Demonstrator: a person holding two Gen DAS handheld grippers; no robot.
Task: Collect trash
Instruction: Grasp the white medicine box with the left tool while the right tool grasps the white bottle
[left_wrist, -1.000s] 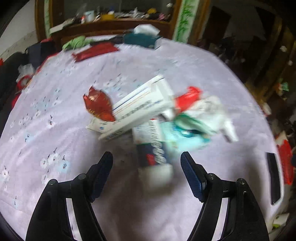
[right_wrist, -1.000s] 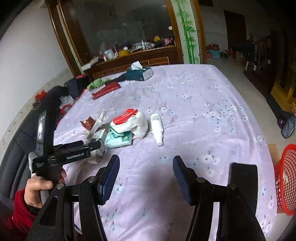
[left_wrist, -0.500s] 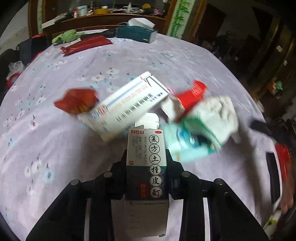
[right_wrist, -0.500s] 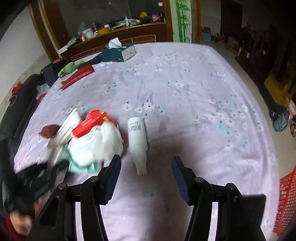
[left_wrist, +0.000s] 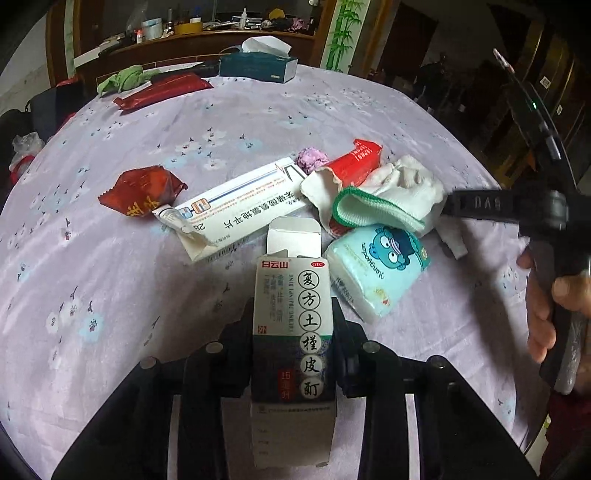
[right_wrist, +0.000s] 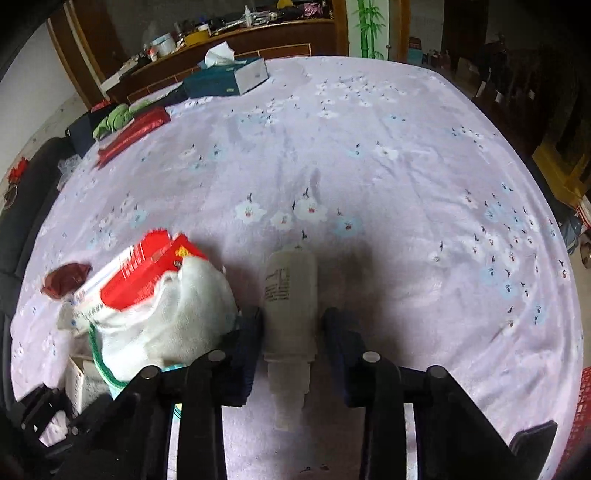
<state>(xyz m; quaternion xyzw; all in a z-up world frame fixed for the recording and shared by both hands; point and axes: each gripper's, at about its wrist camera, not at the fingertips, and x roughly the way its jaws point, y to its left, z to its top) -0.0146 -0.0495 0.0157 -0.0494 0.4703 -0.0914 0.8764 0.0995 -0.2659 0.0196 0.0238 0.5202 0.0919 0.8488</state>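
The pick-up step is in hand: the left tongs (left_wrist: 293, 332) grip the medicine carton (left_wrist: 293, 325) at 6 o'clock of the trash pile. The right tongs (right_wrist: 291, 332), low and level over the bench (right_wrist: 369, 147), straddle the white bottle (right_wrist: 290, 295), jaws close beside it; whether they grip, I cannot tell. Next they likely must close and lift.

Your left gripper (left_wrist: 293, 332): matt black plastic, clamped on a printed cardboard medicine carton (left_wrist: 293, 332), satin finish. Tablecloth (left_wrist: 221, 122) soft, napped lilac cloth. Red wrapper (left_wrist: 142, 192) near its left edge: glossy crinkled foil. Glove (left_wrist: 388, 195): white knit, ribbed green cuff. Tissue pack (left_wrist: 380, 266): shiny film. Bottle (right_wrist: 290, 291) between your right gripper's (right_wrist: 291, 332) fingers: matt off-white, probably plastic; view blurred.
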